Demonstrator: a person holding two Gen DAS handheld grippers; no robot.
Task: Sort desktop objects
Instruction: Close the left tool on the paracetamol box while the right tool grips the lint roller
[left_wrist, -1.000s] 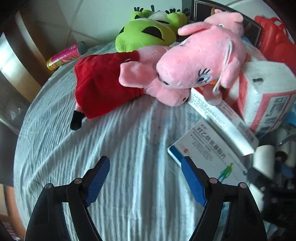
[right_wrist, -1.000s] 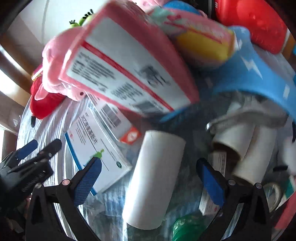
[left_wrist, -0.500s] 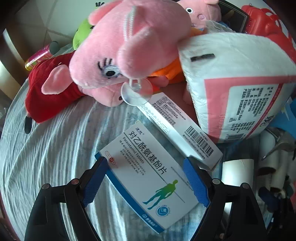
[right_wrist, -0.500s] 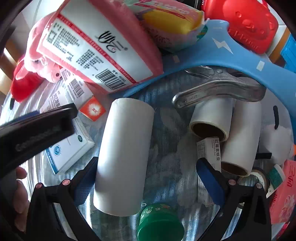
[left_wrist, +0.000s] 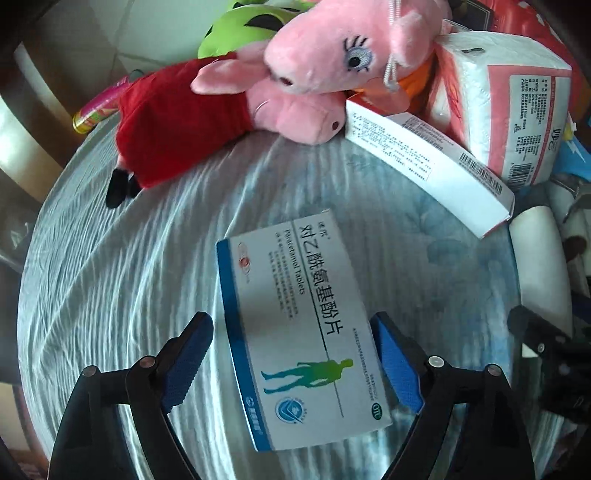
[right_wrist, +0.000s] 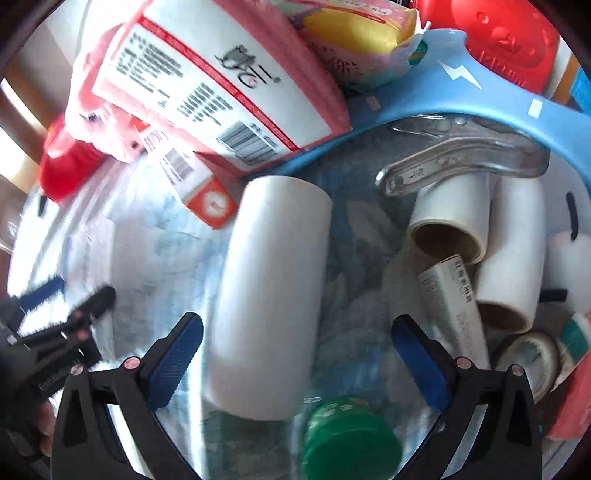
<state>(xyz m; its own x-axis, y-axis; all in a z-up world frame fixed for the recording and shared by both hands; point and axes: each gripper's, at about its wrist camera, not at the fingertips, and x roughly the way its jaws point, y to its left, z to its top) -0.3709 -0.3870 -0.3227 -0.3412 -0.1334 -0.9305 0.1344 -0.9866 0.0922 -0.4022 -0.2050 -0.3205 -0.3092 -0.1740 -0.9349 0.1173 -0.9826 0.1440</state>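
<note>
— Can you make out much on the right side?

— It's blurred. The right gripper (right_wrist: 295, 347) is spread wide over a white roll (right_wrist: 271, 295); a green cap (right_wrist: 349, 439) is cut off below.

— And the left?

— The left gripper (left_wrist: 291, 350) gapes open around the medicine box (left_wrist: 299, 328), which lies flat on the surface (left_wrist: 122, 280). The box has turned lengthwise since a moment ago, and the pink pig (left_wrist: 332, 55) sits farther back.
</note>
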